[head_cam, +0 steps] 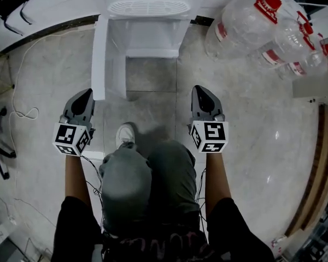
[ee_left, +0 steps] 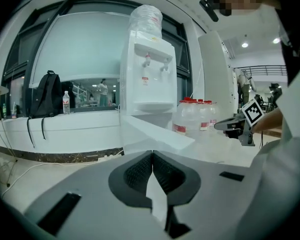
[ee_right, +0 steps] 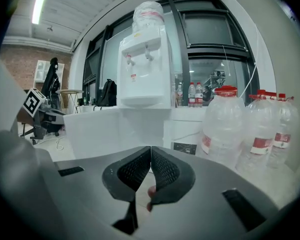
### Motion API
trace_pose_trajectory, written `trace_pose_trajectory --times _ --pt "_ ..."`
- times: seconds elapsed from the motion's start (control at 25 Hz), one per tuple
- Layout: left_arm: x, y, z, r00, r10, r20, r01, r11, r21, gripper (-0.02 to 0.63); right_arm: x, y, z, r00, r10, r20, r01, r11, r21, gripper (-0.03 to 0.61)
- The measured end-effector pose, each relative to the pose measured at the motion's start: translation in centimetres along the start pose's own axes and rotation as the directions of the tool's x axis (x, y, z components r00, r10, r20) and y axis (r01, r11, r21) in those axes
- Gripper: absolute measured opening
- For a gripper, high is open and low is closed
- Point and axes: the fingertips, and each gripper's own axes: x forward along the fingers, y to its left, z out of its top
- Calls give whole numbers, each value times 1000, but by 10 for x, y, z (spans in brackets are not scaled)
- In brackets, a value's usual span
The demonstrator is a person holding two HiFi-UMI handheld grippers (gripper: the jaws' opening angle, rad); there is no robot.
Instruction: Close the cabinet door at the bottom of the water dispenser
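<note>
We hold the left claw (ee_left: 151, 158) and right claw (ee_right: 150, 153) with jaws together, empty. Just ahead of the left claw stands the open cabinet door (head_cam: 99, 59). Beyond it rises the water dispenser (head_cam: 147, 23).

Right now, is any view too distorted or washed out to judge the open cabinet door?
Head view: even light, cabinet door sharp but white against the white dispenser. Left gripper view: heavy fisheye bending, door pale and low in contrast. Right gripper view: same bending, dark corners, bottles crisp.
</note>
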Motion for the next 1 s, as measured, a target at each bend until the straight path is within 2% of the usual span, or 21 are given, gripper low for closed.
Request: trace_pose_trajectory --times 0.24,0.4,0.8,1.0 --pt "22 -36 8 995 -94 40 94 996 11 15 -14 -9 -12 1000 -28 3 28 1000 -2 12" --pt "40 -60 17 984 -167 57 164 985 50 15 -23 -19 -21 998 -56 1 56 998 11 12" --pt "98 -112 43 941 -327 90 318 943 100 17 -25 -42 -39 993 -110 -39 112 993 32 12" --pt "136 -128 59 917 -380 118 368 923 115 17 -14 -56 -41 991 -124 -47 126 991 35 12"
